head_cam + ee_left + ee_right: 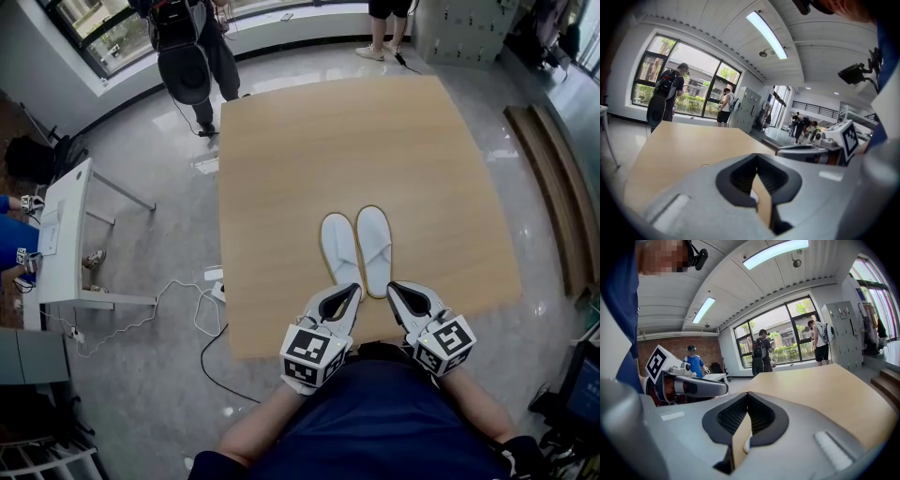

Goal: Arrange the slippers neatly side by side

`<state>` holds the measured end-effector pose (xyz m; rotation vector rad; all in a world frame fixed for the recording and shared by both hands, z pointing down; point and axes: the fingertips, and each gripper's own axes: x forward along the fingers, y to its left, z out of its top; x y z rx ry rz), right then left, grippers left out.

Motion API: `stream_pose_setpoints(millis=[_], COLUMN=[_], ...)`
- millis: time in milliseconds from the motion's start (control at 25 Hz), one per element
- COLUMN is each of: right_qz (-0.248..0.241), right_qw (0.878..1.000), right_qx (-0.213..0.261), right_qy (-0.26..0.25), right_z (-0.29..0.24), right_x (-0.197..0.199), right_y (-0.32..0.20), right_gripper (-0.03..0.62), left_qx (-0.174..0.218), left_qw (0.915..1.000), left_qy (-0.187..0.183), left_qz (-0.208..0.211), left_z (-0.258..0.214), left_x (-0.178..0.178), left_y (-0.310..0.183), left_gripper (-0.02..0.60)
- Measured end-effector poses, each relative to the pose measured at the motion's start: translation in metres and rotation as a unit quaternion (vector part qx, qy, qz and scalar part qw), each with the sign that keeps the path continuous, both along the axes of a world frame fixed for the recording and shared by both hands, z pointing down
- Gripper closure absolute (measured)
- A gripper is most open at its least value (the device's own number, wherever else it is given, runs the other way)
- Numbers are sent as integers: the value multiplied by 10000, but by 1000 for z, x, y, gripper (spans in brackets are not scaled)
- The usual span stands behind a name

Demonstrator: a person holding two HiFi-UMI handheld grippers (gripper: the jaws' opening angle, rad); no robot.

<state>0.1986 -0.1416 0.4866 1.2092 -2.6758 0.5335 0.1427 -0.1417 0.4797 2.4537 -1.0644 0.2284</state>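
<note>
- Well, looks like the very last step. Seeing the left slipper (339, 246) and the right slipper (374, 246) side by side on the worktop (328, 141), near its front edge, with toes toward the far side.
- Agreed. Touching along the inner sides or only very close, hard to say. Almost parallel, perhaps with the toe ends not quite level.
- And holding nothing, neither with the left gripper (353, 289) nor with the right gripper (393, 287). Both with jaws pressed together, empty, with tips just at the heels.
- So probably only checking now. If correcting, then first opening the jaws, taking the left slipper at the heel, turning it a little until parallel. Otherwise drawing both grippers back carefully, without pushing the heels.
</note>
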Motion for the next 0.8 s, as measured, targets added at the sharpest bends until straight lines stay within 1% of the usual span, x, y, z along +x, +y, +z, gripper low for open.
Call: stream_pose_setpoints(millis=[120,320,440,600,800], right_qz=[29,53,54,247,469], right_qw=[10000,9998,9997,9992,9977], right_qx=[63,182,240,293,471], right_qy=[16,7,53,140,152], right_z=[-4,-10,-12,-16,-30], right_x=[-4,-9,-13,1,17], right_y=[5,10,16,20,12], right_gripper=[583,583,583,583,583], left_qx=[19,321,352,309,412], left_qw=[10000,9993,9992,9993,9989], left_qy=[13,1,44,112,147], left_qz=[27,213,195,203,157], left_z=[-2,-13,-18,-22,-26], left_x=[-2,5,1,5,8], left_y=[7,13,16,23,20], left_gripper=[577,577,577,577,577])
